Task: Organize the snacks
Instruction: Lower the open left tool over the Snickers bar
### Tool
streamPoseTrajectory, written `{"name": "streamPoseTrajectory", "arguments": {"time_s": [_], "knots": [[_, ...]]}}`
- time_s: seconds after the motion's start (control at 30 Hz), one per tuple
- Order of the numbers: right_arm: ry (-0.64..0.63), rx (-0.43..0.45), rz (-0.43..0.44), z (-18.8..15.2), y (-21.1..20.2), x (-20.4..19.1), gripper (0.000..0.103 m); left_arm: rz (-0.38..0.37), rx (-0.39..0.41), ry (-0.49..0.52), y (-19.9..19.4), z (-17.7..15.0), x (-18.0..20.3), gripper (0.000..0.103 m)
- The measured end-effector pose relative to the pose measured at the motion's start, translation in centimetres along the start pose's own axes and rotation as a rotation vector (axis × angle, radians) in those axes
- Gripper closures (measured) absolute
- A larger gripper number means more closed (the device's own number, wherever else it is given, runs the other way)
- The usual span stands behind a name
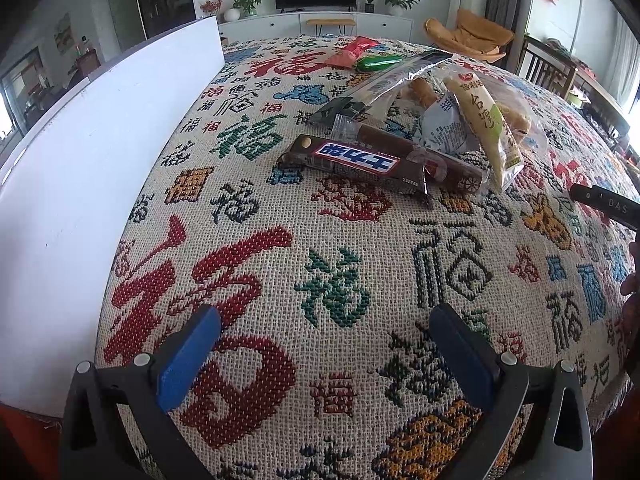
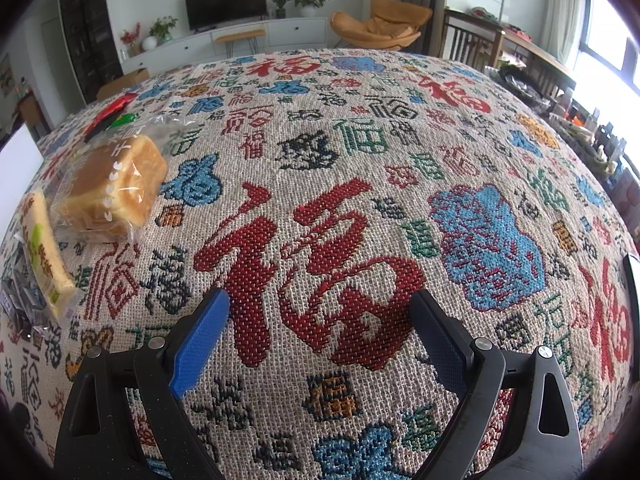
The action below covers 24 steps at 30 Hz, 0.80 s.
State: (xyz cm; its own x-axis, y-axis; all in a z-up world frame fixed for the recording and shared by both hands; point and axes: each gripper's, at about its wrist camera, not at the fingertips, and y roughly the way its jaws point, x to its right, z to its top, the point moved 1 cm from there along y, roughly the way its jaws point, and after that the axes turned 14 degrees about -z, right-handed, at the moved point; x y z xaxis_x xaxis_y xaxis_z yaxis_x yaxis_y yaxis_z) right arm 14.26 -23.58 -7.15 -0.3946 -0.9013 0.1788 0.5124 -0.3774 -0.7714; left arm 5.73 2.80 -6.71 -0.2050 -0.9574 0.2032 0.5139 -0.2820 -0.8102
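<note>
A pile of snacks lies on the patterned tablecloth. In the left wrist view a brown Snickers bar lies nearest, with a dark long packet, a yellow-green wrapped pastry, and red and green packets behind. My left gripper is open and empty, short of the Snickers bar. In the right wrist view a wrapped bread loaf and the yellow-green pastry lie at far left. My right gripper is open and empty over bare cloth.
A white box wall stands along the left of the table. The other gripper's dark tip shows at the right edge of the left wrist view. Chairs, a TV cabinet and a side table stand beyond the table.
</note>
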Motion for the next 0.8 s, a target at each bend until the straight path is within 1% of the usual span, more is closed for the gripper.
{"name": "streamPoseTrajectory", "arguments": {"time_s": [0.3, 0.5, 0.57, 0.67, 0.8], "knots": [[0.0, 0.0, 0.0, 0.0, 0.0, 0.0, 0.01, 0.001, -0.013, -0.008, 0.0, 0.1, 0.0, 0.0], [0.0, 0.0, 0.0, 0.0, 0.0, 0.0, 0.01, -0.01, -0.061, -0.035, 0.5, 1.1, -0.4, 0.0], [0.0, 0.0, 0.001, 0.0, 0.0, 0.0, 0.01, -0.038, -0.073, -0.07, 0.4, 1.7, -0.9, 0.0], [0.001, 0.0, 0.001, 0.0, 0.0, 0.0, 0.01, -0.104, -0.047, -0.147, 0.2, 2.5, -2.1, 0.0], [0.001, 0.0, 0.001, 0.0, 0.1, 0.0, 0.01, -0.143, -0.046, -0.175, 0.7, 3.7, -2.6, 0.0]]}}
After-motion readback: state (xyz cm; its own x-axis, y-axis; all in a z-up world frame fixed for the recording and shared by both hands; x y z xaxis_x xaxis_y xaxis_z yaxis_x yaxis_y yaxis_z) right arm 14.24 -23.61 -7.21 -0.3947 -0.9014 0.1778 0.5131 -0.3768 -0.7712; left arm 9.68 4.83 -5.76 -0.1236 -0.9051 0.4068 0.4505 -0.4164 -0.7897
